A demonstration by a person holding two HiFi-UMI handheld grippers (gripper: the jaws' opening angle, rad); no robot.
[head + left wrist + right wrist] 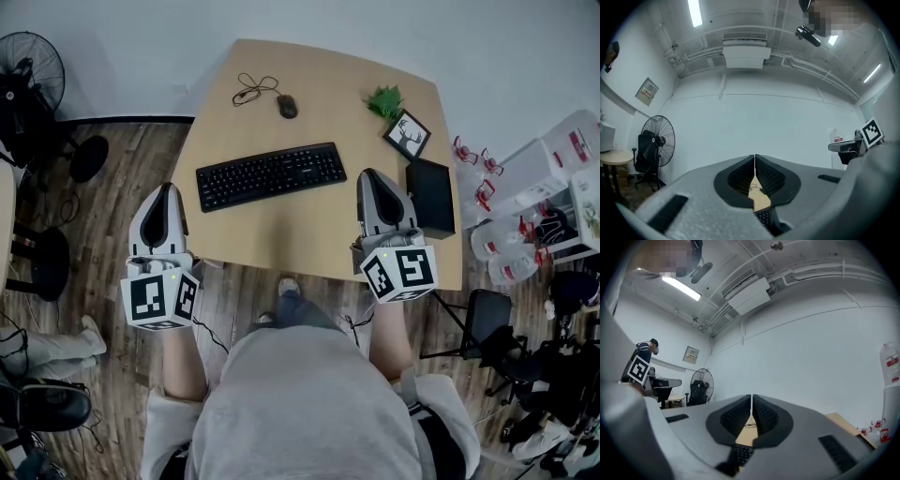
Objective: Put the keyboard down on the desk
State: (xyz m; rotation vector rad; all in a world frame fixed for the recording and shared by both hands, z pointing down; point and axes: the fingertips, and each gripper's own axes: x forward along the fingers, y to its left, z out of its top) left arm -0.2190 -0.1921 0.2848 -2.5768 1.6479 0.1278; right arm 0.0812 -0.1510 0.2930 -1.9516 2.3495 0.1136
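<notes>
A black keyboard (271,174) lies flat on the light wooden desk (309,230), near its middle. My left gripper (169,194) hangs off the desk's left front corner, jaws shut with nothing between them. My right gripper (373,183) is over the desk's right front part, to the right of the keyboard, also shut and empty. Neither touches the keyboard. In the left gripper view the closed jaws (754,161) leave only a sliver of desk and keys (763,216) visible. The right gripper view shows its shut jaws (751,401) and a few keys (742,453) below.
A black mouse (287,106) with a coiled cable (251,90) lies at the desk's far side. A small plant (385,100), a picture frame (407,134) and a black box (430,197) stand along the right. A floor fan (28,75) is left; storage bins (553,159) and chairs are right.
</notes>
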